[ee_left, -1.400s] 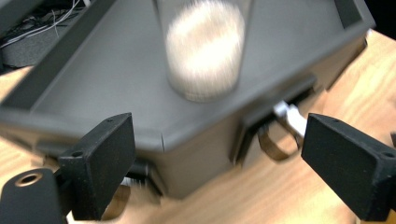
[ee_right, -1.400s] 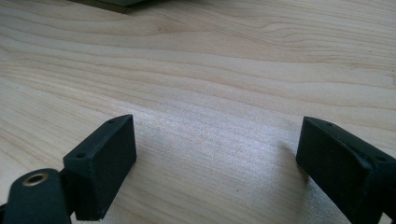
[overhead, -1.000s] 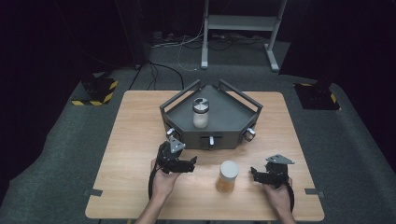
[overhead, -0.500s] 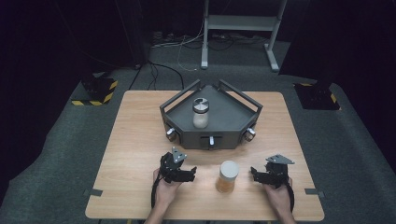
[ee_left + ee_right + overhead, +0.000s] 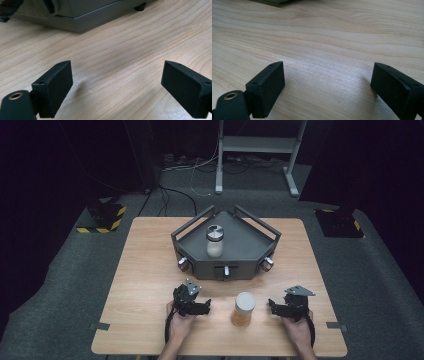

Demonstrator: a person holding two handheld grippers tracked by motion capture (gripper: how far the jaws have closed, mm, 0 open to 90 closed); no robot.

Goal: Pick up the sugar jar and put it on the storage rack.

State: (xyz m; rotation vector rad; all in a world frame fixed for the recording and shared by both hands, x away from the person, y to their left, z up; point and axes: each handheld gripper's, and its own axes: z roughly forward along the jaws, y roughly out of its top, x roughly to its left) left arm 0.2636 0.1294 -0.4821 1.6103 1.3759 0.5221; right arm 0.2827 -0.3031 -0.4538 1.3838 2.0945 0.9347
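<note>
Wooden worktop (image 5: 150, 270) fills the middle of the high view, with dark floor all around it. A jar with a pale lid (image 5: 244, 309) stands near the front edge, between the two grippers and touching neither. What is inside it looks orange-brown, but it is too small to tell more.

The left gripper (image 5: 200, 306) sits just left of the jar, low over the wood. Its jaws are wide apart with nothing between them, and in the left gripper view there is bare wood in the gap. The right gripper (image 5: 274, 307) sits on the jar's other side, a bit farther off. Its jaws are wide apart too, with nothing in them. The person's arms are cut off at the bottom of the high view.

Behind the jar stands a grey tray with rails (image 5: 190, 231). A second jar with a dark lid (image 5: 215, 241) stands inside it. In the left gripper view just a low corner of the tray (image 5: 82, 17) shows, cut off at the top.

There is open wood to the left, to the right, and between the jar and the tray.
</note>
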